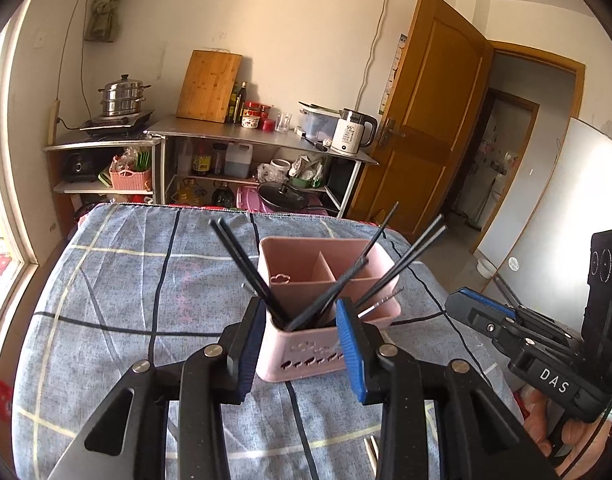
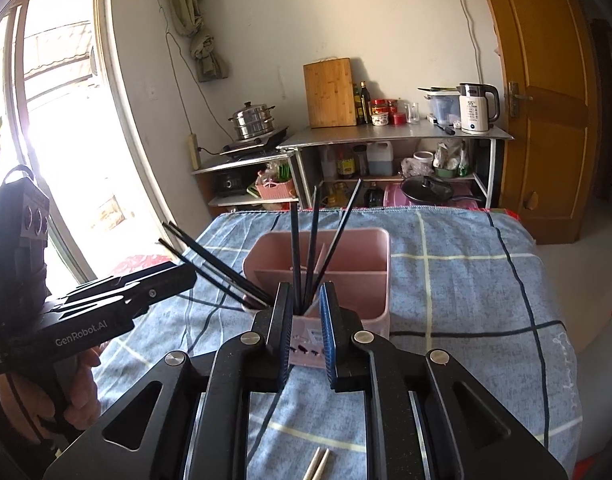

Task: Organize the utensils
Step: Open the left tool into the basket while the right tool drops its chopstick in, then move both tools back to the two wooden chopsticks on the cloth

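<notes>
Checked cloth (image 1: pixel 105 280) under slotted pink plastic caddy (image 1: pixel 301 356) holding slim black chopsticks (image 1: pixel 241 260)

"das" on right hand-held gripper (image 1: pixel 456 304), "genrobot.ai" on left hand-held gripper (image 2: pixel 181 276).

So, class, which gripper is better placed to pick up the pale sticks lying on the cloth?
Probably right: the sticks lie just under the right gripper, whose jaws stand open.

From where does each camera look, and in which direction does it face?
Left wrist: sits on the left gripper, faces the pink holder with black chopsticks; the right gripper shows at right.
Right wrist: sits on the right gripper, faces the same holder; the left gripper and a hand show at left.
Shared: holder, chopsticks, checked cloth, kitchen shelves.
</notes>
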`<action>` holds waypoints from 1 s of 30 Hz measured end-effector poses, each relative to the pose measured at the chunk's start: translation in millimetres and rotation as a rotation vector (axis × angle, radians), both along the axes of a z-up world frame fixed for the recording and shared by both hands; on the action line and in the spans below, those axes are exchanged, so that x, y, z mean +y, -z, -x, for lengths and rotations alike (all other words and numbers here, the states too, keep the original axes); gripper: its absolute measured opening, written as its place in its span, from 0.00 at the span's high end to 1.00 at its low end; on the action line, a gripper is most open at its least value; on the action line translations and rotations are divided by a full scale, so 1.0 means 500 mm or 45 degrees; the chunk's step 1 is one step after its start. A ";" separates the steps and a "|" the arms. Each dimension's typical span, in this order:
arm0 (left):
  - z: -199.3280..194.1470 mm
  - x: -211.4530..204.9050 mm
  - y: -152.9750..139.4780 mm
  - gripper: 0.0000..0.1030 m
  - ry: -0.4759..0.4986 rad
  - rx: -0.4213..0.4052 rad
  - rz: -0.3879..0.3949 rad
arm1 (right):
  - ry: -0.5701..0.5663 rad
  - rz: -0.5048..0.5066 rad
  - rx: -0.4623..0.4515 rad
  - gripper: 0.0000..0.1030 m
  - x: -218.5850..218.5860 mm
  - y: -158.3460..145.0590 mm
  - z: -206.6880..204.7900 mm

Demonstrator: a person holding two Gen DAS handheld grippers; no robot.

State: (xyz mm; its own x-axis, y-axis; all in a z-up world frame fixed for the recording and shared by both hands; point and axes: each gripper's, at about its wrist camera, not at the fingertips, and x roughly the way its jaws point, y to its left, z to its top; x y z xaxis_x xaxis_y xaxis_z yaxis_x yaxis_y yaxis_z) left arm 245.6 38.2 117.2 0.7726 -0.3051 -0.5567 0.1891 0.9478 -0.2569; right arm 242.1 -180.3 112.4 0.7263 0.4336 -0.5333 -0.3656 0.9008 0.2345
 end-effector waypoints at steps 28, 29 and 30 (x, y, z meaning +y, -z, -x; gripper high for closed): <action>0.246 -0.030 0.171 0.65 0.019 0.064 -0.024 | 0.036 0.024 0.144 0.82 -0.049 0.158 0.199; 0.251 -0.031 0.179 0.65 0.019 0.075 -0.027 | 0.030 0.030 0.167 0.82 -0.047 0.172 0.206; 0.255 -0.032 0.185 0.65 0.019 0.083 -0.029 | 0.028 0.034 0.182 0.82 -0.046 0.182 0.209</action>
State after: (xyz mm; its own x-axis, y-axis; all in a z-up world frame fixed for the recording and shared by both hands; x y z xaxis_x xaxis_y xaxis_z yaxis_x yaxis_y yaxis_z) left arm 118.3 22.2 24.5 0.7300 -0.3030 -0.6126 0.1871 0.9507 -0.2473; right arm 137.5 -203.1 21.6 0.6513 0.4025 -0.6433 -0.3100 0.9149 0.2586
